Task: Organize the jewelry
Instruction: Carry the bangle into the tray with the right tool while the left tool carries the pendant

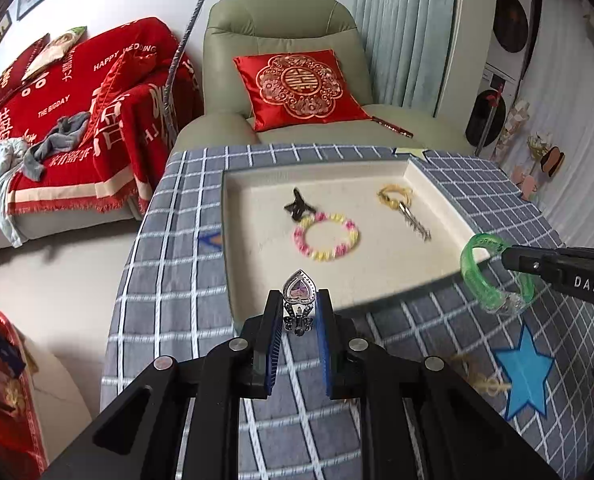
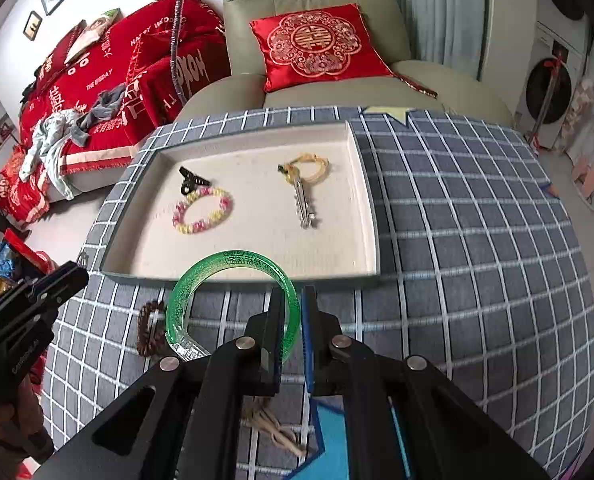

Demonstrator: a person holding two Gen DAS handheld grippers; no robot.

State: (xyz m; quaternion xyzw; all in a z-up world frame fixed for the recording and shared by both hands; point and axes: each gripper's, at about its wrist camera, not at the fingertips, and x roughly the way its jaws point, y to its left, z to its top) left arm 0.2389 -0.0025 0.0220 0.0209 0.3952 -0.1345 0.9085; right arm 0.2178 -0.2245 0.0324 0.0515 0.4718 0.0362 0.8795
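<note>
While both claws hang above the checked tablecloth (image 1: pixel 169 280), each one carries a piece of jewelry. The left gripper (image 1: pixel 299 304) is clamped on a silver ring (image 1: pixel 298 300): the band sits between the two blue pads, and the heart-shaped stone stands just past the fingertips, pointing away from the claw. The right gripper (image 2: pixel 295 300) is clamped on a green bangle (image 2: pixel 225 276); its pads pinch one side of the hoop, and the rest of the hoop extends to the left of and ahead of the fingertips. In the left wrist view, the same bangle (image 1: pixel 493 276) shows at the tip of the right claw, to the right of the left claw.

Ahead of both claws lies a shallow cream tray (image 2: pixel 361 184) on the cloth. It contains:
- a pink-and-yellow bead bracelet (image 2: pixel 203 210), ahead and left of the right claw;
- a black hair clip (image 2: pixel 191 182), touching the far edge of that bracelet;
- a silver key on a yellow cord loop (image 2: pixel 307 188), straight ahead of the right claw and well apart from the bracelet.

Outside the tray, a dark brown bead bracelet (image 2: pixel 149 332) lies on the cloth just left of the bangle. A tan cord (image 2: pixel 273 428) lies beneath the right claw body, beside a blue star patch (image 1: pixel 527 376). Beyond the tray stands a green armchair (image 1: pixel 281 20) with a red cushion (image 1: pixel 297 88).
</note>
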